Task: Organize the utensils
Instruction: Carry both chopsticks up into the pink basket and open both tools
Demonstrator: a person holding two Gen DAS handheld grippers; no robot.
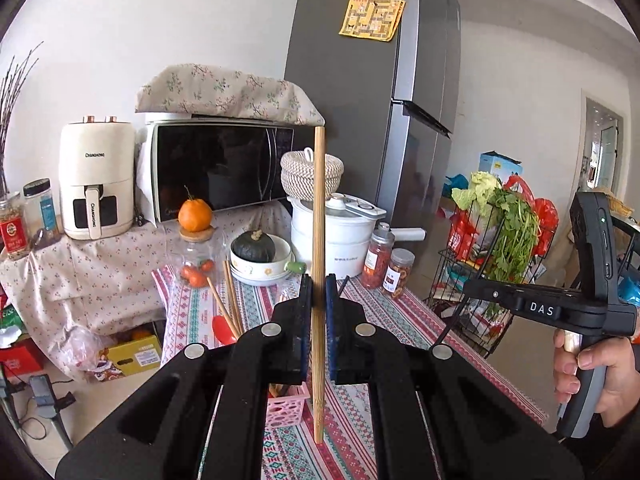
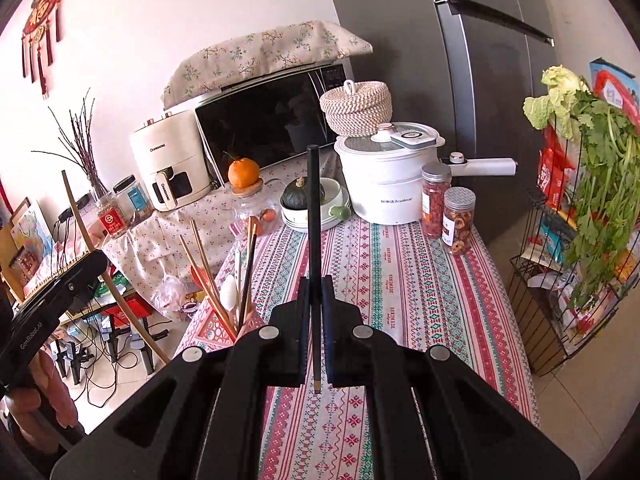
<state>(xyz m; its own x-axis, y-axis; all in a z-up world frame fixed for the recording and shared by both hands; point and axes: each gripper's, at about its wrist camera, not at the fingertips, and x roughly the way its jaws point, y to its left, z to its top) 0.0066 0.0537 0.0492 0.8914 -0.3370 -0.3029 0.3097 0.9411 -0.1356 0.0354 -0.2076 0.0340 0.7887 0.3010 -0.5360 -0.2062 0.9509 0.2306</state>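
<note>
My left gripper (image 1: 319, 286) is shut on a light wooden chopstick (image 1: 319, 208), held upright above the patterned tablecloth (image 1: 384, 320). Just below it stands a pink perforated holder (image 1: 286, 406) with wooden chopsticks and a red spoon (image 1: 222, 329). My right gripper (image 2: 316, 286) is shut on a black chopstick (image 2: 313, 216), also upright over the table. In the right wrist view the pink holder (image 2: 208, 330) stands at the table's left edge and holds chopsticks and a white spoon (image 2: 229, 293). The left gripper body and its wooden chopstick (image 2: 86, 236) show at far left there.
At the table's back stand a white electric pot (image 2: 386, 184), two spice jars (image 2: 458, 220), a bowl with a green squash (image 2: 298, 196) and a glass jar topped by an orange (image 2: 244, 172). A microwave (image 1: 224, 172), air fryer (image 1: 96, 184), fridge and vegetable rack (image 2: 576, 240) surround it.
</note>
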